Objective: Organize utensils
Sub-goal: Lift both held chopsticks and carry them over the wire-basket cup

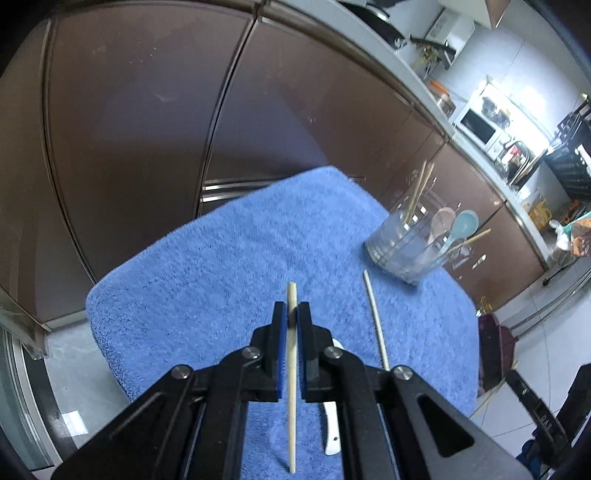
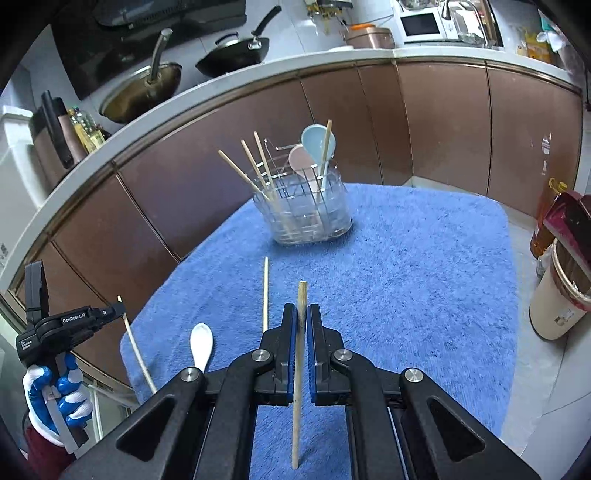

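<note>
My left gripper (image 1: 292, 314) is shut on a pale wooden chopstick (image 1: 291, 387) and holds it above the blue towel (image 1: 207, 266); it also shows at the left of the right wrist view (image 2: 117, 308). My right gripper (image 2: 303, 314) is shut on another chopstick (image 2: 298, 380). A loose chopstick (image 1: 375, 314) (image 2: 265, 291) and a white spoon (image 2: 201, 345) (image 1: 331, 432) lie on the towel. A clear utensil holder (image 2: 310, 214) (image 1: 404, 243) at the towel's far side holds several chopsticks, a pink spoon (image 2: 298, 160) and a light blue spoon (image 2: 314, 142).
Brown cabinet doors (image 2: 443, 122) and a counter (image 2: 207, 92) with pans and a microwave (image 2: 421, 24) stand beyond the table. A lined bin (image 2: 561, 295) and bottles stand on the floor at the right. The person's blue-and-white gloved hand (image 2: 59, 398) holds the left gripper.
</note>
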`<state>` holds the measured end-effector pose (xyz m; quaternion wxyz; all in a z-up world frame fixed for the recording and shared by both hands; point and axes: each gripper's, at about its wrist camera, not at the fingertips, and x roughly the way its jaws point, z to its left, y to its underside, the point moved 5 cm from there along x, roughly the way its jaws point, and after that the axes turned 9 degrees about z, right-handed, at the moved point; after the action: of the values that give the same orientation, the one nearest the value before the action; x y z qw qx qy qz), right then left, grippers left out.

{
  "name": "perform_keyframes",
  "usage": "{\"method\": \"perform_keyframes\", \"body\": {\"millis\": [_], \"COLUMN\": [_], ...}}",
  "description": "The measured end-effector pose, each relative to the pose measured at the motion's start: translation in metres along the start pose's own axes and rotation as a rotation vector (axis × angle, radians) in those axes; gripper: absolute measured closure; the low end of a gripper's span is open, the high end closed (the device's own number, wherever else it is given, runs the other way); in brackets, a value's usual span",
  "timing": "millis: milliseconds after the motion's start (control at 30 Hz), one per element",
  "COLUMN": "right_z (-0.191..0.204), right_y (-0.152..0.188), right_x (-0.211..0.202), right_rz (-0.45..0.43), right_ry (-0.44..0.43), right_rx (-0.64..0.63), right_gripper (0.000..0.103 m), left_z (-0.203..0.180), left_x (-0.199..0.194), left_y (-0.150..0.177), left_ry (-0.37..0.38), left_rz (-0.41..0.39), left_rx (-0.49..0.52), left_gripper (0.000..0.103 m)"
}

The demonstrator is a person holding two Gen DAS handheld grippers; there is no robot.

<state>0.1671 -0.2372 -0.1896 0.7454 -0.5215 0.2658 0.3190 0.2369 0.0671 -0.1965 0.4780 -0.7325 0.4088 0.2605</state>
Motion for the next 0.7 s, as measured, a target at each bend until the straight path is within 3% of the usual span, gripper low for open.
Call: {"method": "perform_keyframes", "body": {"millis": [700], "right_z": [0.012], "right_y": [0.006], "right_x": [-0.033], "right_rz": [-0.070], "right_ry": [-0.025], "right_rx": [-0.017], "right_gripper": [0.098], "left_z": [0.013], "left_x": [-0.040], "left_y": [-0.004], "left_ry": [0.050], "left_rz": [-0.099], "left_rx": [-0.041], "left_gripper": [0.099]}}
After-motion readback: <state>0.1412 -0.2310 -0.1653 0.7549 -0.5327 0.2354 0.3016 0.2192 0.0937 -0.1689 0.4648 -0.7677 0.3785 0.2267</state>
